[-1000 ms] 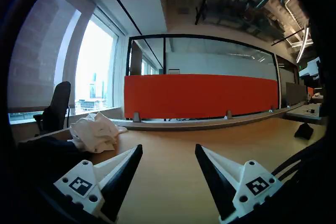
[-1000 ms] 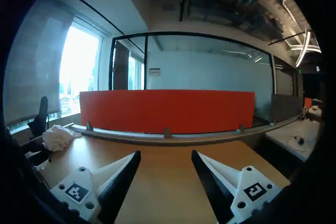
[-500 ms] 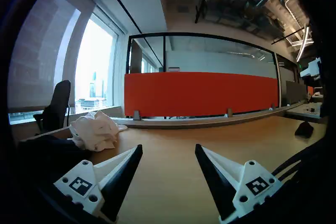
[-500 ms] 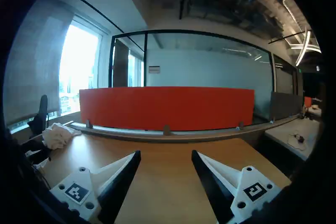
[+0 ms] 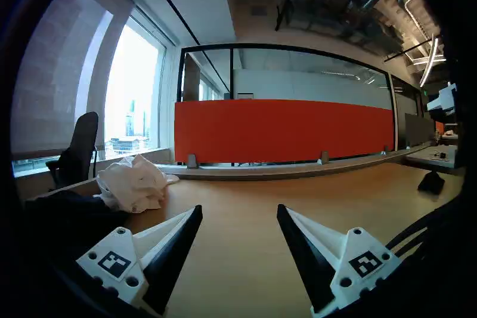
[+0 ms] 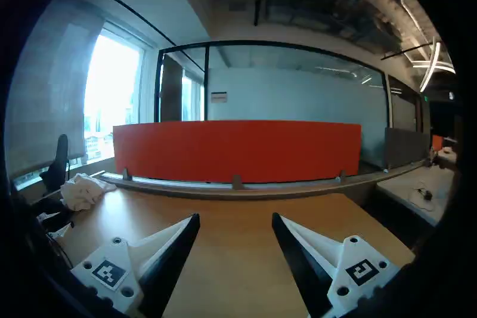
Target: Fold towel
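In the left gripper view, the left hand-held gripper (image 5: pixel 238 207) hovers over the wooden surface (image 5: pixel 334 190) with its two fingers spread wide and nothing between them. The white towel (image 5: pixel 132 184) lies crumpled in a heap near the surface's far left edge, well apart from the fingertips. An orange divider panel (image 5: pixel 283 130) stands along the far edge, and an office chair (image 5: pixel 77 157) sits past the left edge by the window.

In the right gripper view, the right hand-held gripper (image 6: pixel 235 216) is likewise open and empty above the surface (image 6: pixel 298 207). The towel (image 6: pixel 82 191) is bunched at the far left corner, just before the orange divider panel (image 6: pixel 238 151).
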{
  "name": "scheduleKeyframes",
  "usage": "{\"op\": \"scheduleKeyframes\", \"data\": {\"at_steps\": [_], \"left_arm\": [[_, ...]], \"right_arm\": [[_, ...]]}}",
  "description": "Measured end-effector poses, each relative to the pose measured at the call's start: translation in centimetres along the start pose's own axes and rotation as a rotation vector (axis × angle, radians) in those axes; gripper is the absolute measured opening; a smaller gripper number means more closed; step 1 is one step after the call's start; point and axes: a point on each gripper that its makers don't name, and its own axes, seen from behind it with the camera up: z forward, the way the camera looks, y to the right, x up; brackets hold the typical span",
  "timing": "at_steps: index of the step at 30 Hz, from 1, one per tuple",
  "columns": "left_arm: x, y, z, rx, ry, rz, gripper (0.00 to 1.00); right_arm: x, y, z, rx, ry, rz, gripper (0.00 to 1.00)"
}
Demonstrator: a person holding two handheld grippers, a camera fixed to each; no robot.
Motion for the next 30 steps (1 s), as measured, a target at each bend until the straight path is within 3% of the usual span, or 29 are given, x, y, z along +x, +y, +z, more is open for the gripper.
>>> {"op": "scheduleKeyframes", "data": {"at_steps": [30], "left_arm": [[-0.1,0.0,0.1,0.0,0.0,0.0,0.93]], "right_arm": [[1.2,1.2,0.4,0.028,0.069,-0.015,0.93]]}}
